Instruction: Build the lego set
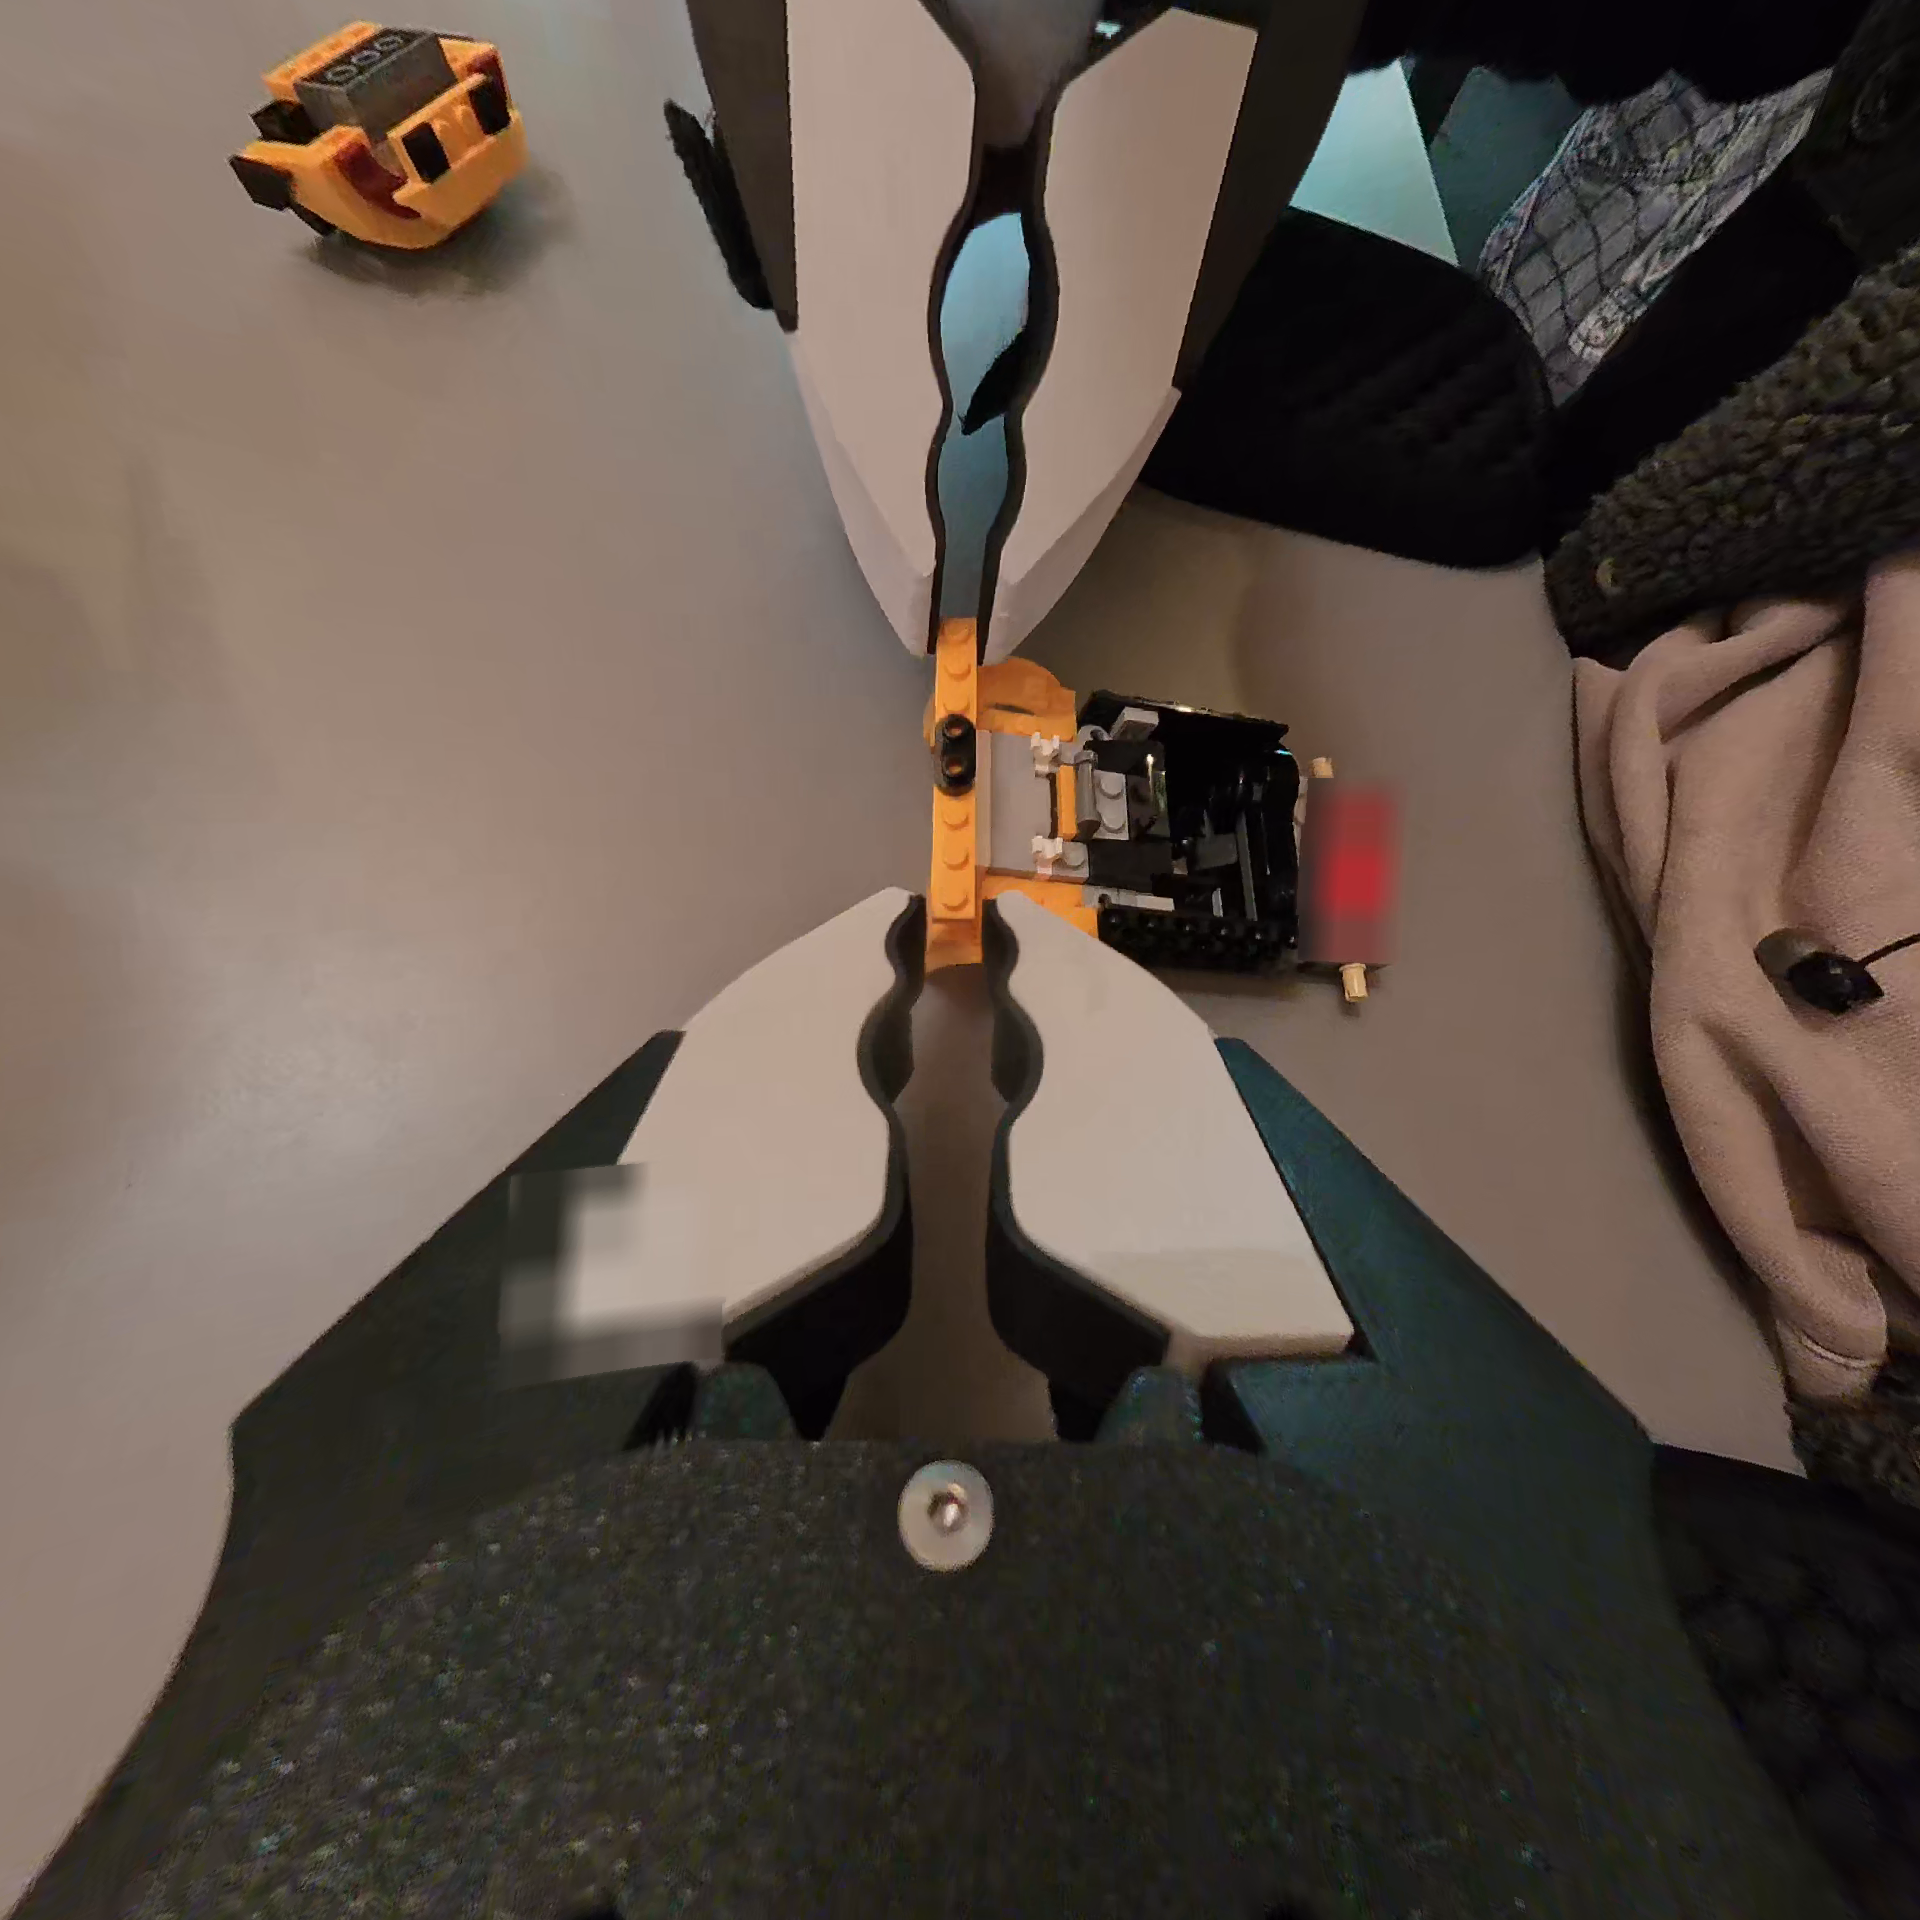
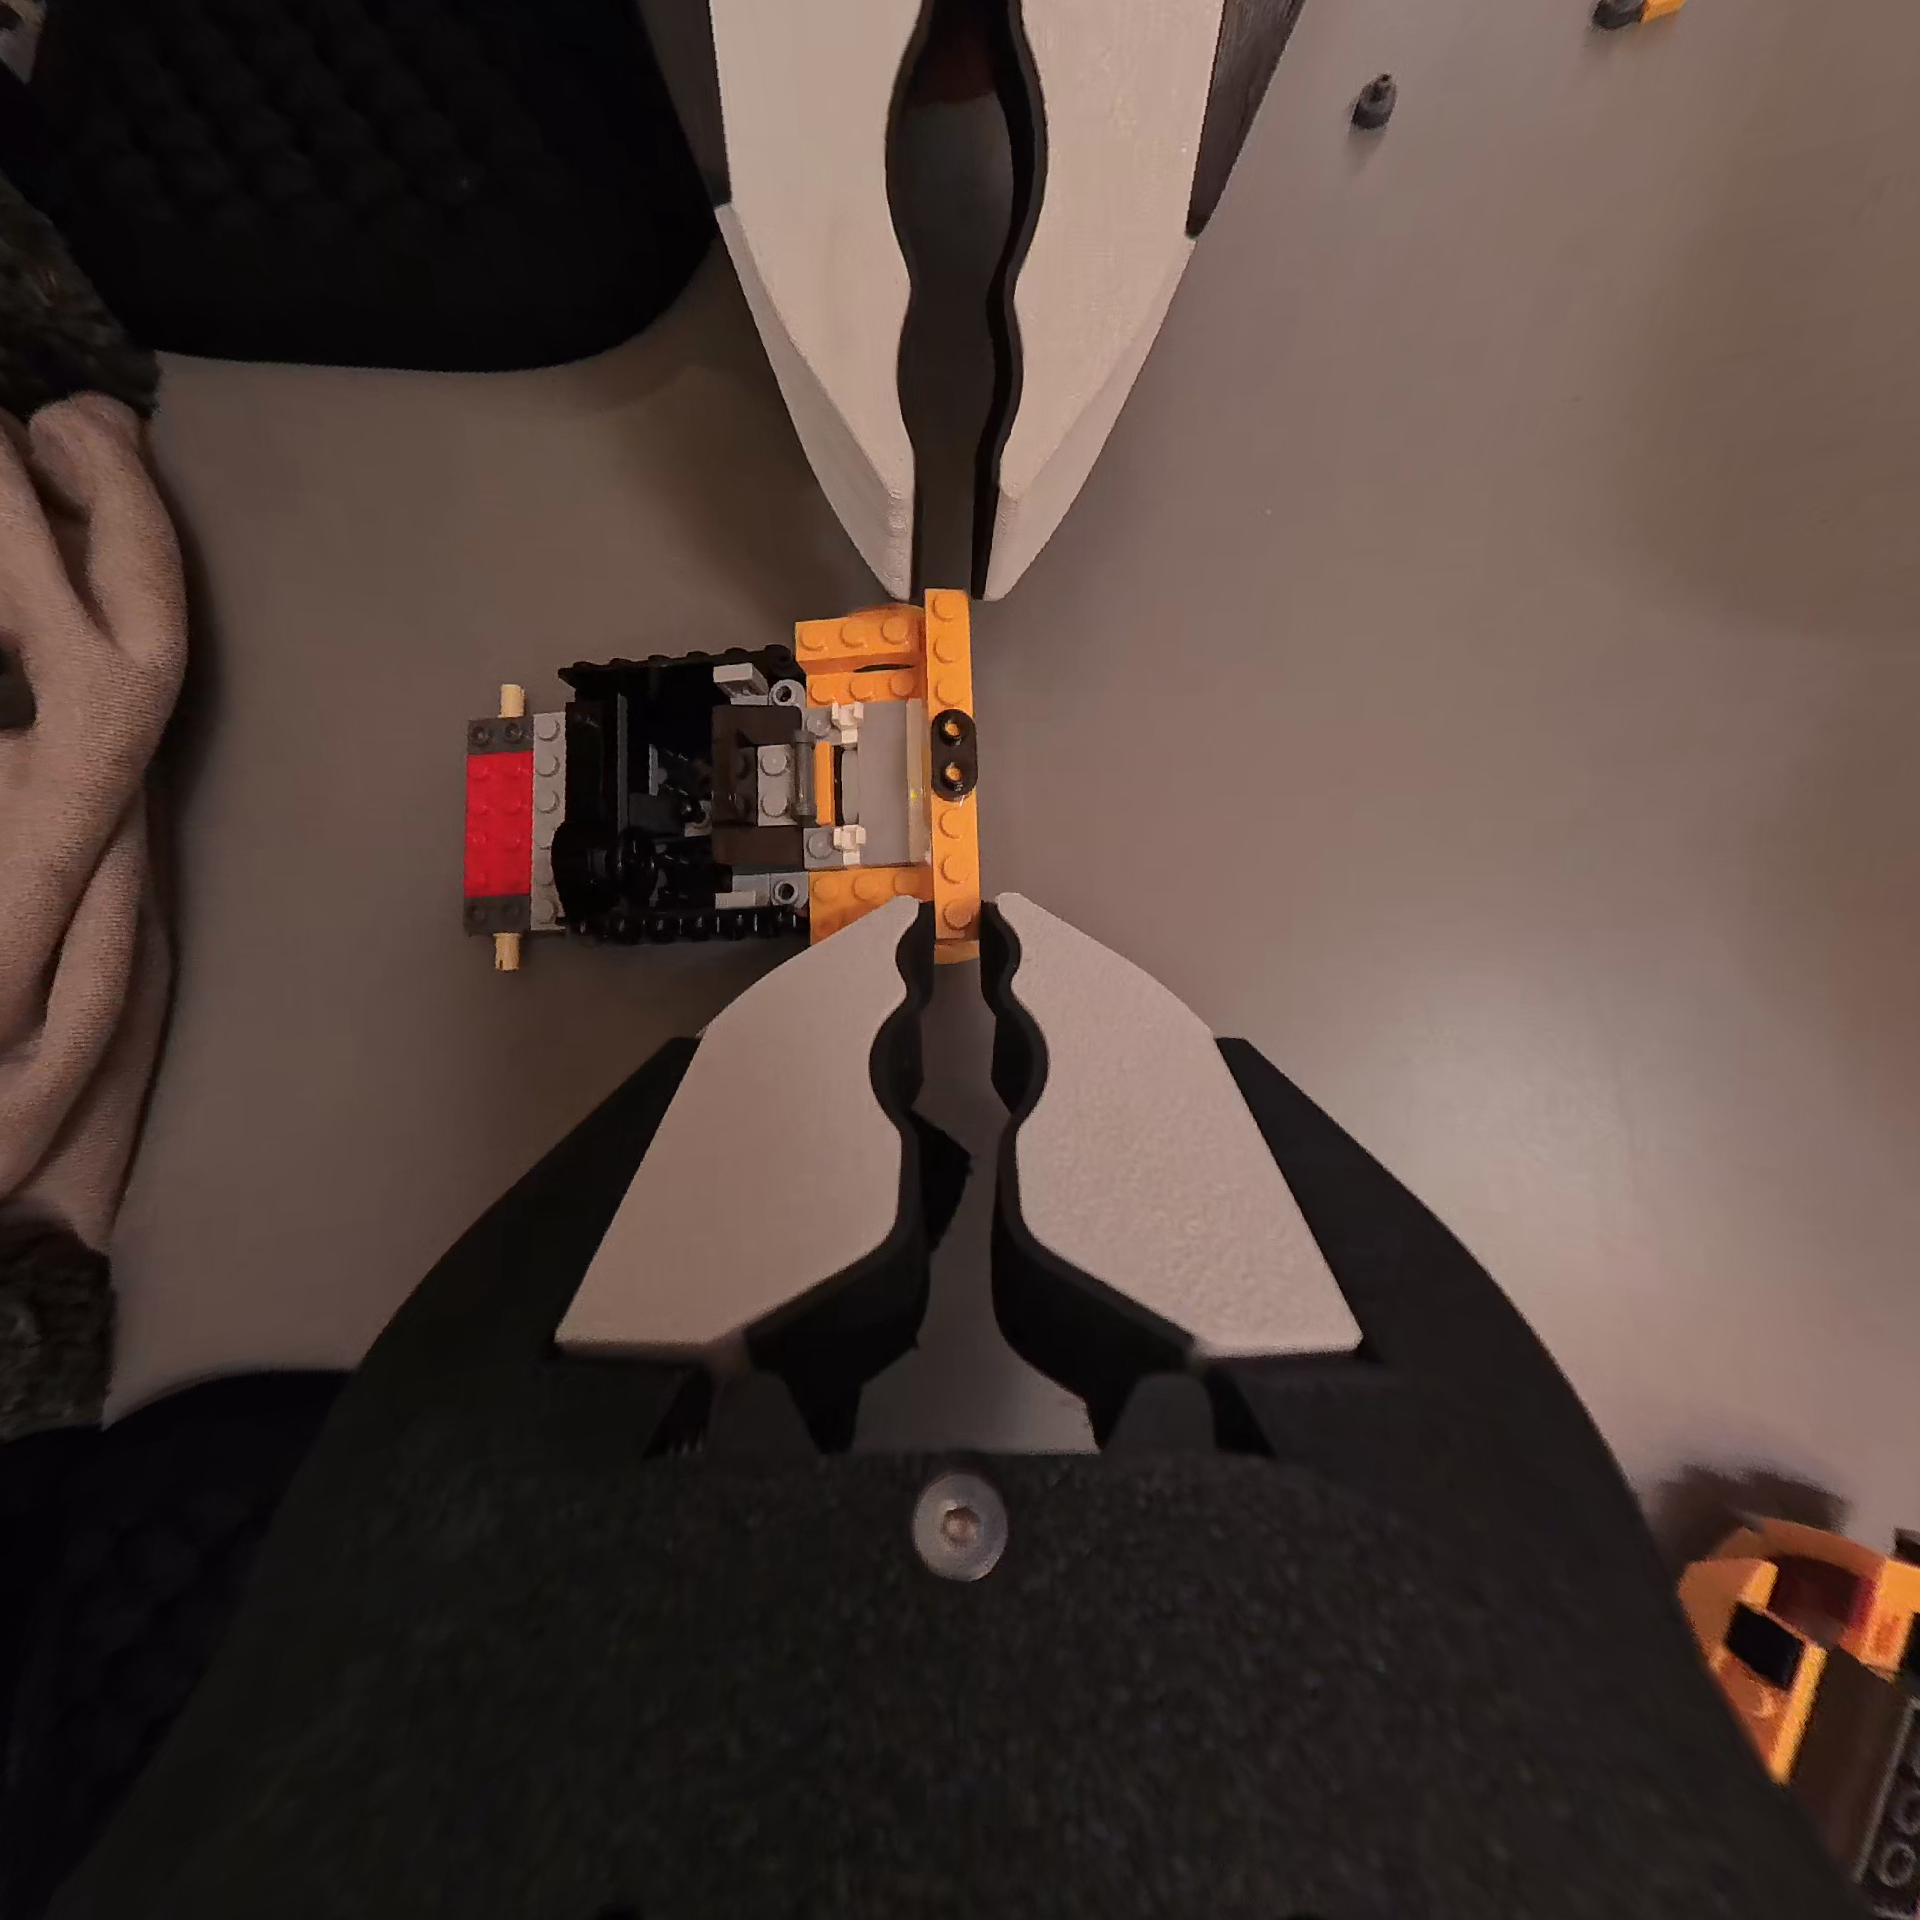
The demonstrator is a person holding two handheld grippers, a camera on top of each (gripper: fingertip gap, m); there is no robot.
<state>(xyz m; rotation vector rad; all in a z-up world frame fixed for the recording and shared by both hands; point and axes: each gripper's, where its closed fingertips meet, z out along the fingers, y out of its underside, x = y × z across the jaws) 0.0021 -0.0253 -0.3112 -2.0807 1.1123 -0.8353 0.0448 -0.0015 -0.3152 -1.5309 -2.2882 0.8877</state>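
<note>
A long orange plate [image 1: 954, 831] [image 2: 951, 831] with a small black two-hole piece on it runs across the front of a black, grey and orange lego vehicle [image 1: 1195, 831] [image 2: 675, 800] on the grey table. The vehicle has a red brick [image 2: 499, 821] at its rear. My left gripper [image 1: 951, 920] [image 2: 945, 587] is shut on one end of the plate. My right gripper [image 2: 951, 920] [image 1: 961, 623] is shut on the opposite end, facing the left one.
An orange and grey sub-assembly [image 1: 384, 156] [image 2: 1808, 1631] lies apart on the table [image 1: 416, 727]. Small dark loose pieces [image 2: 1377, 99] lie farther off. A black mesh chair [image 1: 1351, 395] [image 2: 343, 177] and a person's beige garment [image 1: 1766, 935] [image 2: 83, 727] are beside the table edge. The grippers' ends are close to 6 centimetres from one another. Both grippers' tips are roughly 10 centimetres from the red brick [image 2: 499, 821].
</note>
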